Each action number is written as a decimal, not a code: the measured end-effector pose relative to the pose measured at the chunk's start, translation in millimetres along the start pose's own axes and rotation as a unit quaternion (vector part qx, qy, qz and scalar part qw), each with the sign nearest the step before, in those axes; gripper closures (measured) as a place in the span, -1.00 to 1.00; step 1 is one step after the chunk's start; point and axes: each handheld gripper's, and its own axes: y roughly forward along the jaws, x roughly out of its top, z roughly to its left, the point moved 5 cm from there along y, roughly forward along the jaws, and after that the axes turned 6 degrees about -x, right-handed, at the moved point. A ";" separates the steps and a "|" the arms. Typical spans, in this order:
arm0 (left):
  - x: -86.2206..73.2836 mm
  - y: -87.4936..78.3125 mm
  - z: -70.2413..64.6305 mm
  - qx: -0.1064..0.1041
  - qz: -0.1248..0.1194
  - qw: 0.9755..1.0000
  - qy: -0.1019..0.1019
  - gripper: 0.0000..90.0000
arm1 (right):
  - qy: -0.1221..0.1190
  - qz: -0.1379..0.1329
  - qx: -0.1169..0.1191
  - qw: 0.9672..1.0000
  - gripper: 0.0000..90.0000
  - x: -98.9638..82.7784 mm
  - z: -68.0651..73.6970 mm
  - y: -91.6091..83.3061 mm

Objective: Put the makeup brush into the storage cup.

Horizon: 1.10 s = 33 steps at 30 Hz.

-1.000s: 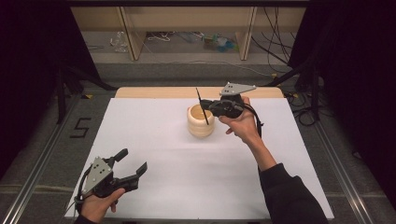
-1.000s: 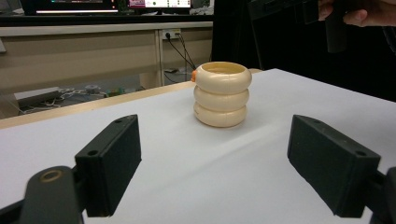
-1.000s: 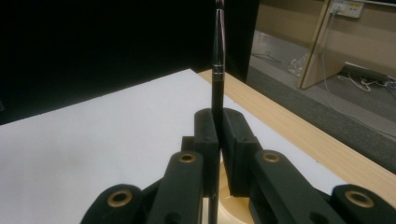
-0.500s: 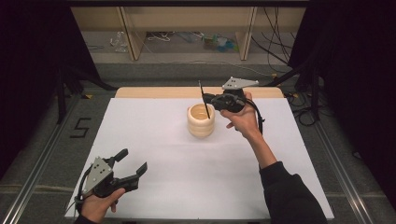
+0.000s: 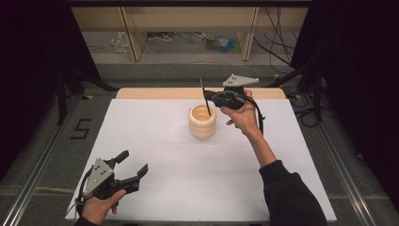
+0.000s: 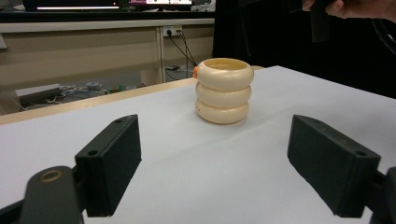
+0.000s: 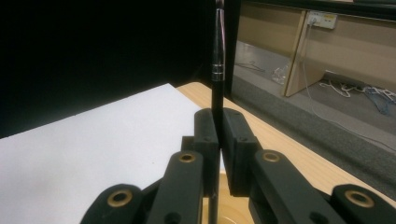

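At the left, near the front edge of the white table (image 5: 160, 141), the left gripper (image 5: 134, 167) rests low in the person's hand. Its two black fingers (image 6: 109, 163) stand wide apart with nothing between them, and they point across the table toward the cup. It looks like it is just waiting there, out of the way. Toward the middle of the table, a bit to the back, stands the cream cup (image 5: 203, 122). It is made of three round rings, one on top of the other, and its top is open. It stands upright, so a thing can drop straight into it. Just to the right of the cup, the right gripper (image 5: 208, 97) hangs above its rim. Its fingers (image 7: 205, 135) are pressed together on a thin black pen (image 7: 216, 70). The pen stands almost straight up and down, and its lower end dips into the mouth of the cup. It is likely held this way so that it can slide down into the cup without hitting the rim.
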 end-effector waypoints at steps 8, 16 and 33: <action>0.5 0.3 -0.1 -0.003 -0.005 1.000 0.001 -0.61 | 0.000 -0.003 -0.005 1.000 0.90 -1.7 -1.1 7.6; 0.5 -0.6 -0.4 0.000 -0.002 1.000 -0.001 -0.61 | 0.003 -0.012 -0.007 1.000 0.90 1.7 0.5 13.1; 0.7 -0.6 -0.4 -0.001 -0.002 1.000 0.001 -0.61 | 0.006 -0.019 -0.018 1.000 0.90 1.8 0.6 18.0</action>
